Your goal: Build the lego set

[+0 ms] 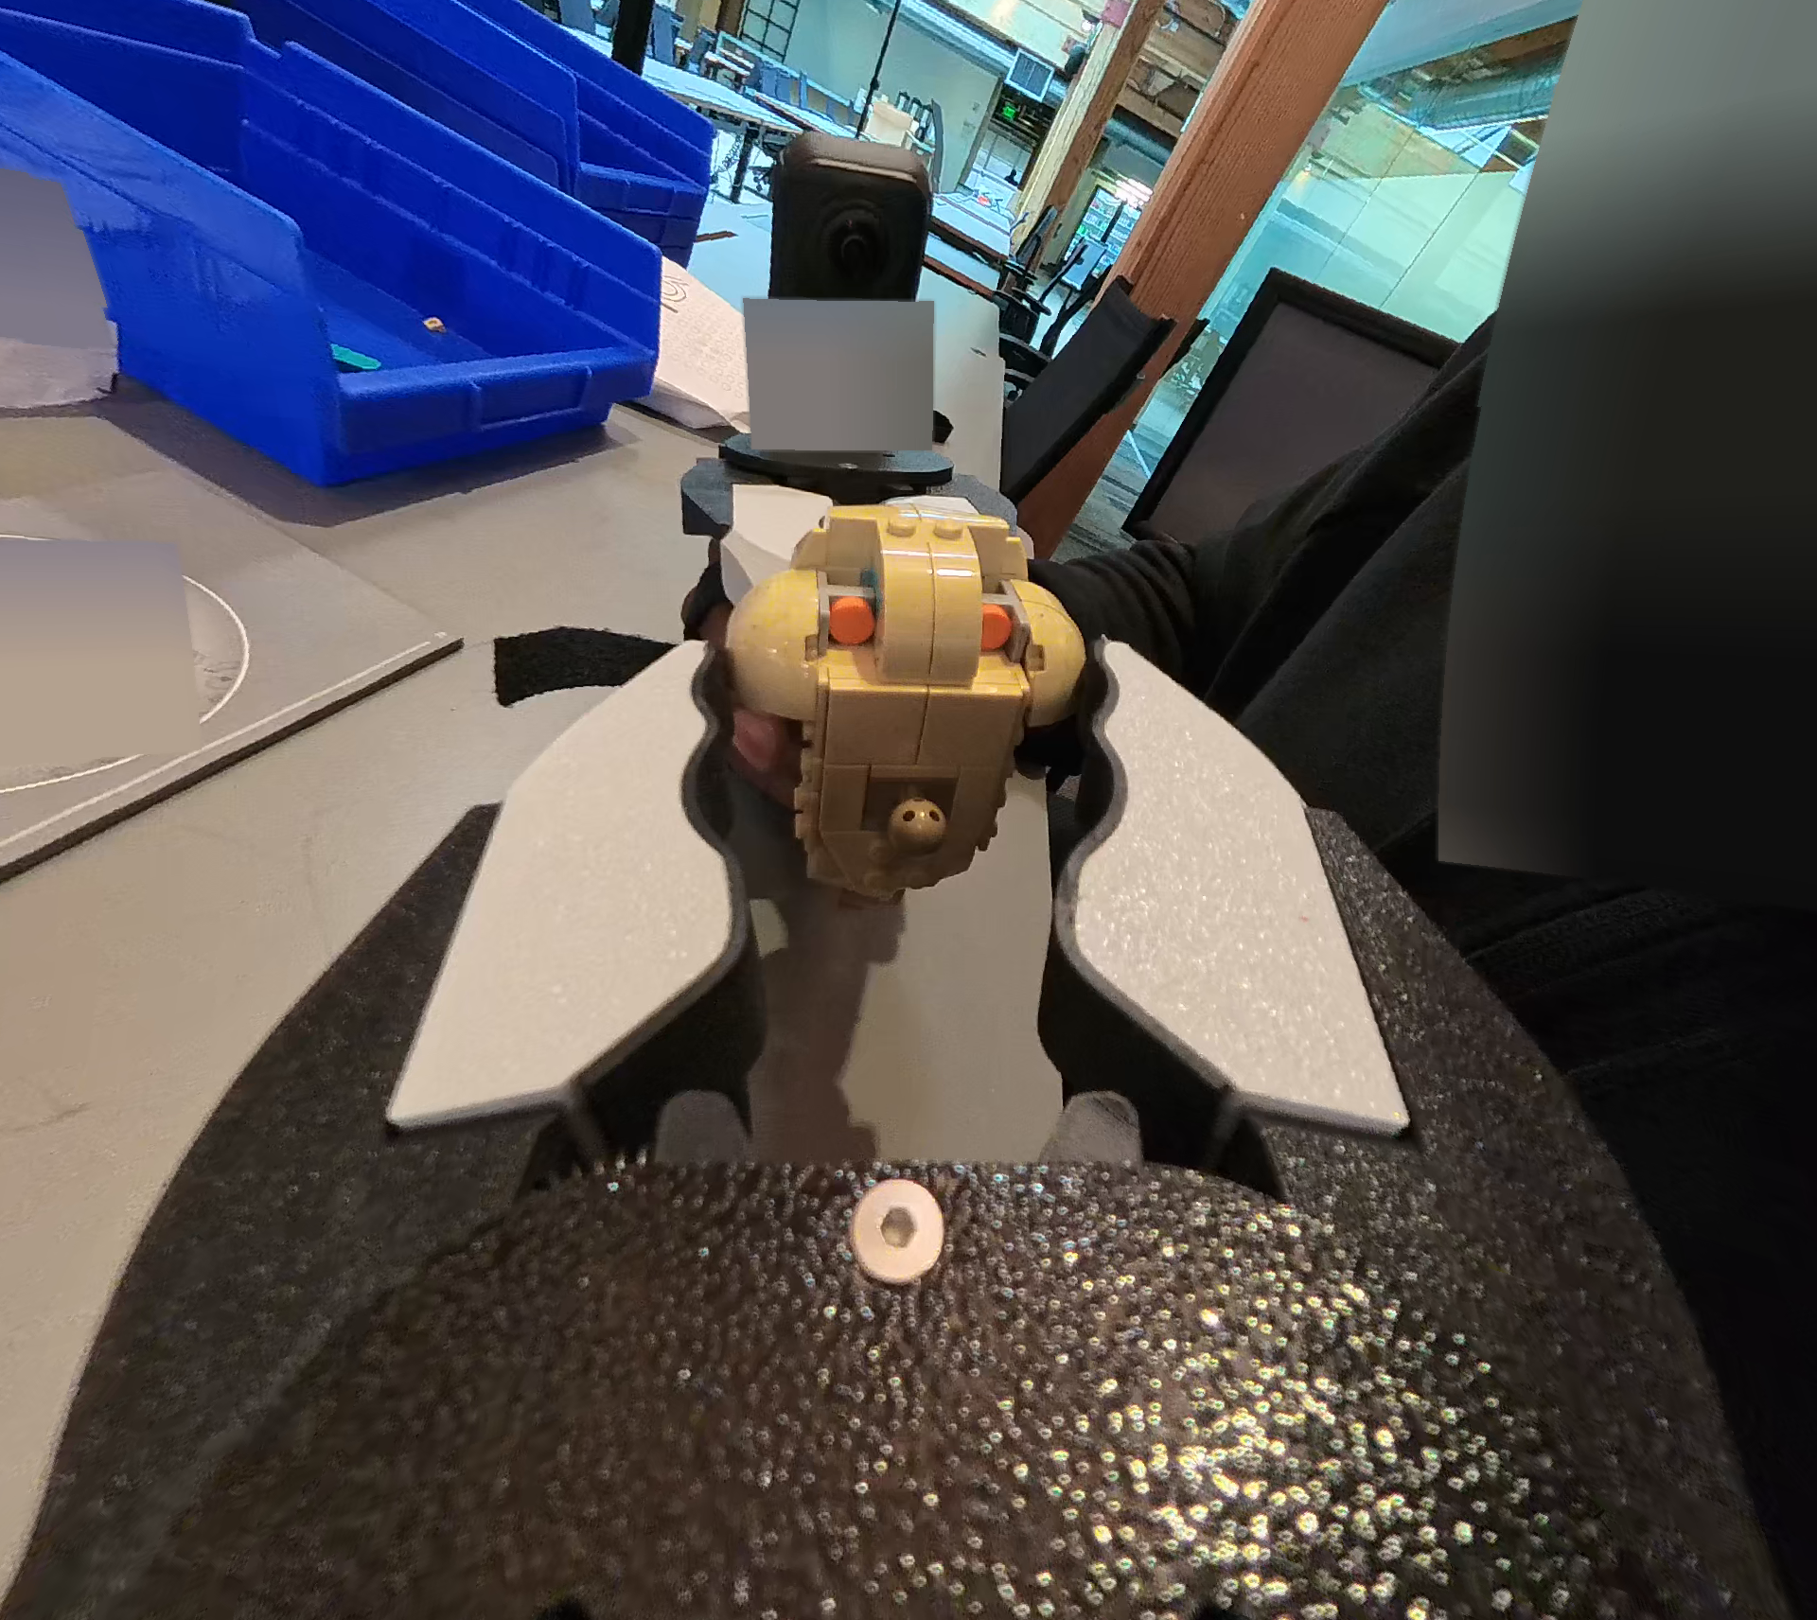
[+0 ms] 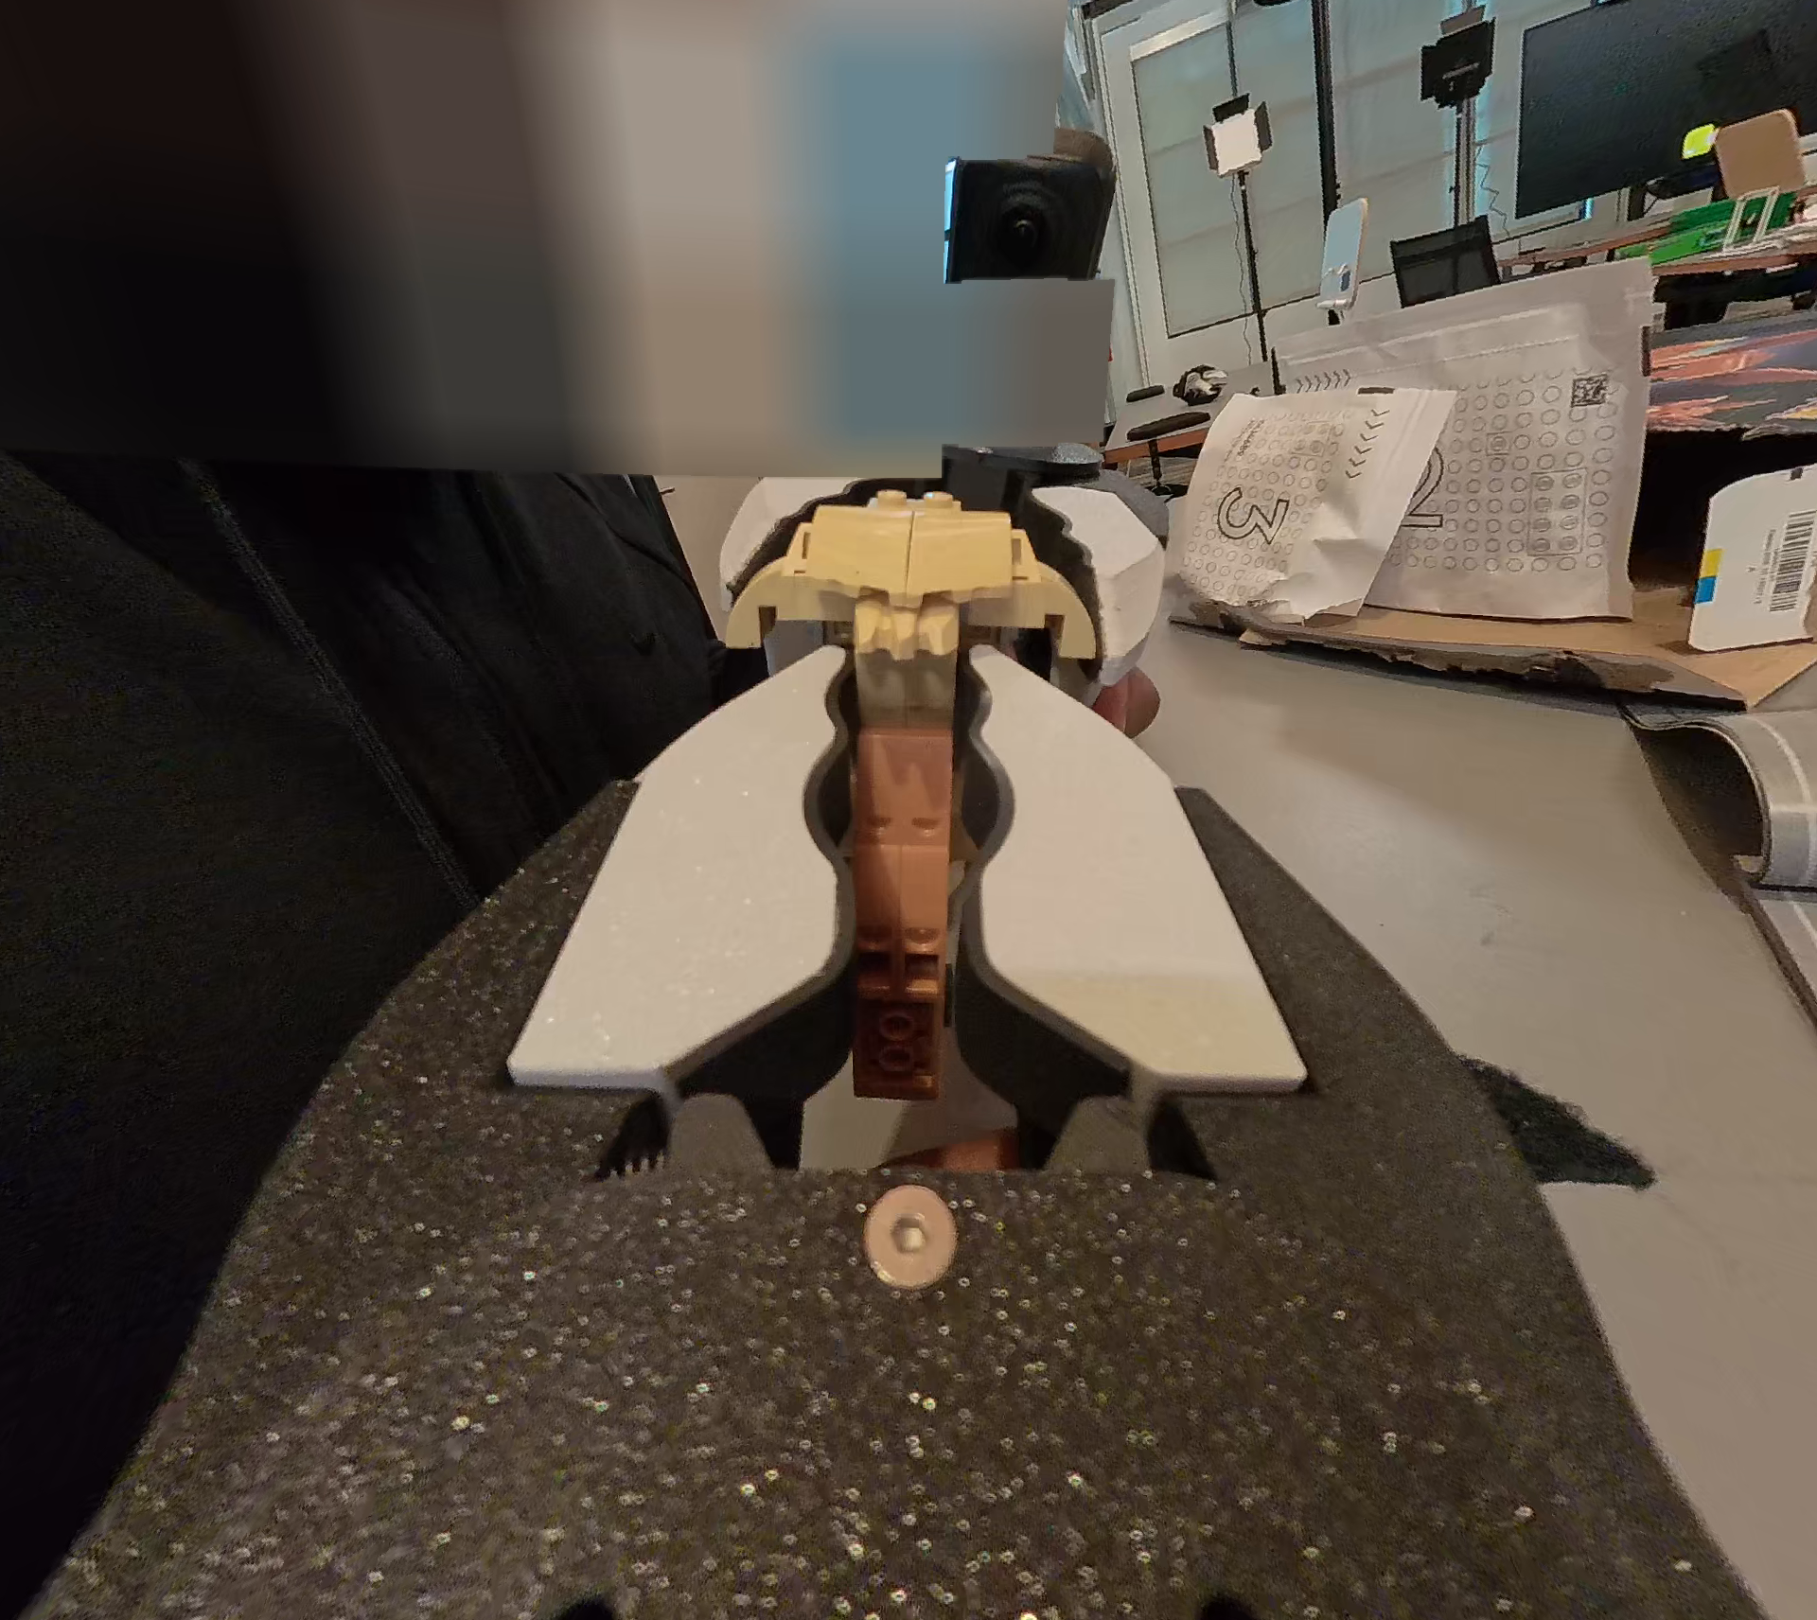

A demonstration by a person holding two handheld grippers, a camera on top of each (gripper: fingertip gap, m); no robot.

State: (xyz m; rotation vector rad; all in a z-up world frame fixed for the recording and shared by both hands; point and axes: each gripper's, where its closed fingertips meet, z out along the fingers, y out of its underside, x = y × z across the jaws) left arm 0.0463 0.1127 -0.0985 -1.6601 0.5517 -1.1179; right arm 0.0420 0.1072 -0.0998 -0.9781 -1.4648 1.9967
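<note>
Right gripper (image 2: 900, 688) clamps the brick model's (image 2: 900, 865) brown stem lengthwise; left gripper (image 1: 895, 688), wide, brackets its tan head (image 1: 905, 668).

- Small white paper bag (image 2: 1308, 511) on the desk: a large printed numeral and small print.
- Larger white bag (image 2: 1534, 491) behind it: a numeral and a square code.
- White box (image 2: 1770, 560): a barcode label.

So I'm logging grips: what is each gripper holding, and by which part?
The right gripper clamps the tan brick model by its narrow tan-and-brown stem. The left gripper brackets the model's rounded sides; whether its pads press cannot be told.
</note>
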